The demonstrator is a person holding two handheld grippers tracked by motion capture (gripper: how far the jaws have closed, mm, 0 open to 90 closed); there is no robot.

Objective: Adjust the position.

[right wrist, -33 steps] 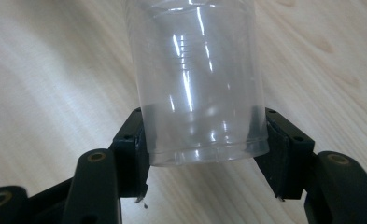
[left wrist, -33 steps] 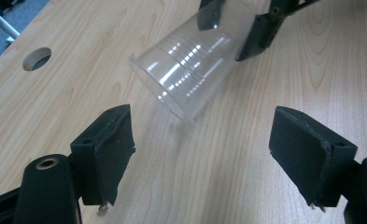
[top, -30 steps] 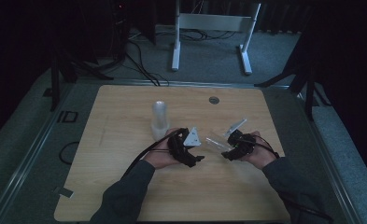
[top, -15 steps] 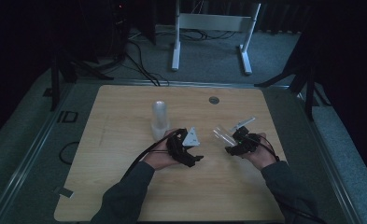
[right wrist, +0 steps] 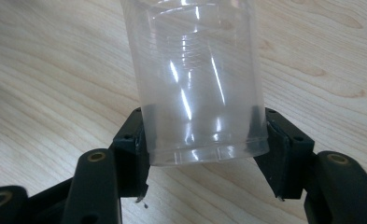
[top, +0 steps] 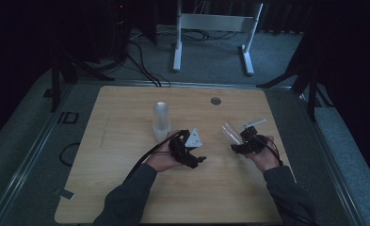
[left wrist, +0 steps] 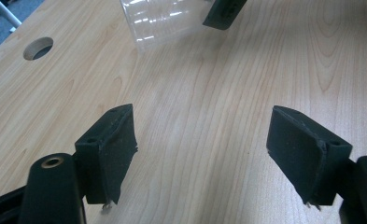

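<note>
Now the right tongs (right wrist: 197, 140) are pinching a clear plastic cup (right wrist: 197, 79), one black pad on each side near its base end, and holding it above the desk (top: 126, 188). From the high view that cup (top: 229, 132) sits tilted over the right half of the desk, its mouth pointing up and away towards the left. Over on the other side, the left tongs (left wrist: 202, 144) are spread, with nothing but bare wood between the jaws, and they have just been narrowing a little. They hover low near the middle of the desk (left wrist: 195, 93), with the held cup (left wrist: 160, 21) visible just ahead of them. Behind the left hand (top: 166, 157) stands a tall stack of clear cups (top: 161, 121), upright and close by.

My read: this is the carrying step, one cup pulled free and on its way to be set down. The next move calls for turning the cup upright, lowering it gently onto clear wood, then easing the grip off without crushing the thin wall. The left tongs look ready to steady it.
</note>
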